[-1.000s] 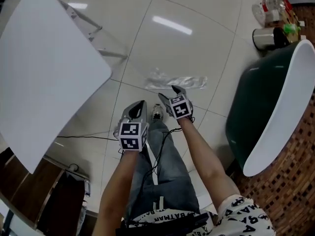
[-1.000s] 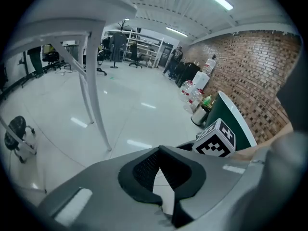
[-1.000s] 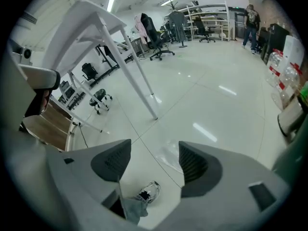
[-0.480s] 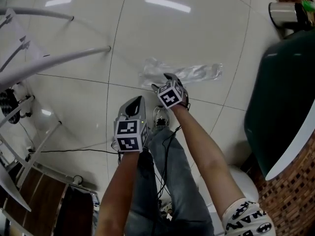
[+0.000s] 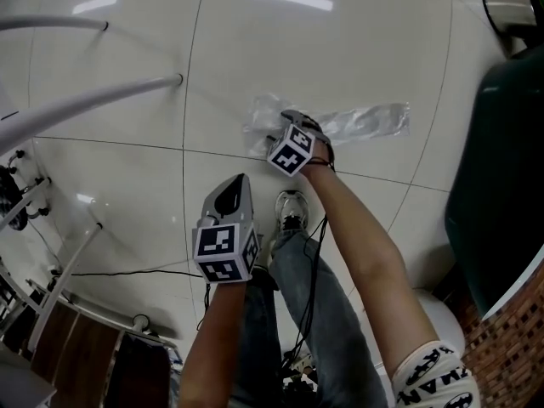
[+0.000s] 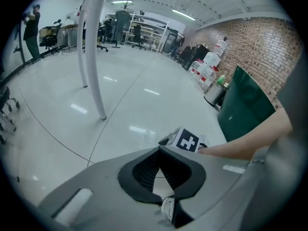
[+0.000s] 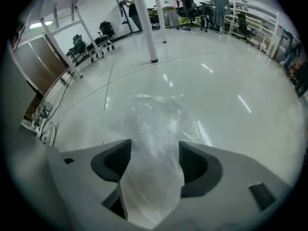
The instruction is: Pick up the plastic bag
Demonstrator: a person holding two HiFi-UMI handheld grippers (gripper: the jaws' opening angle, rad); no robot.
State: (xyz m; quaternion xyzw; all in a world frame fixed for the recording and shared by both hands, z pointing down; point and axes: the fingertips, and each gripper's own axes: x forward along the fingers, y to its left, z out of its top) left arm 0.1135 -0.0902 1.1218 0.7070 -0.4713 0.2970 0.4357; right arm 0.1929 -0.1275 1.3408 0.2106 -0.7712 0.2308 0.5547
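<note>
The glossy white tiled floor [image 5: 340, 41] fills the scene, with a dark green container [image 5: 501, 160] at its right edge and a white tubular frame leg [image 5: 85, 104] slanting in from the left. The clear plastic bag [image 5: 365, 121] lies flat and crumpled on the floor, well apart from both, stretching rightward from where the arm reaches down.

The right hand-held gripper [image 5: 297, 119] is down at the bag's left end. Its own view shows the jaws spread wide with a bunched fold of film [image 7: 151, 143] running up between them, unclamped. The left hand-held gripper [image 5: 229, 195] hangs back above the person's shoe [image 5: 291, 206], jaws drawn together on nothing.

The step in hand looks like the closing pinch. Thin film on a slick tile tends to slide or flatten away, so it likely pays to keep the tips low against the floor and close squarely on the thick gathered fold, not on a single layer at the edge. Close fully before lifting, then rise straight up and slowly — a sideways drag could pull the film out of the pads. The left hand-held gripper seems to have no part to play here.
</note>
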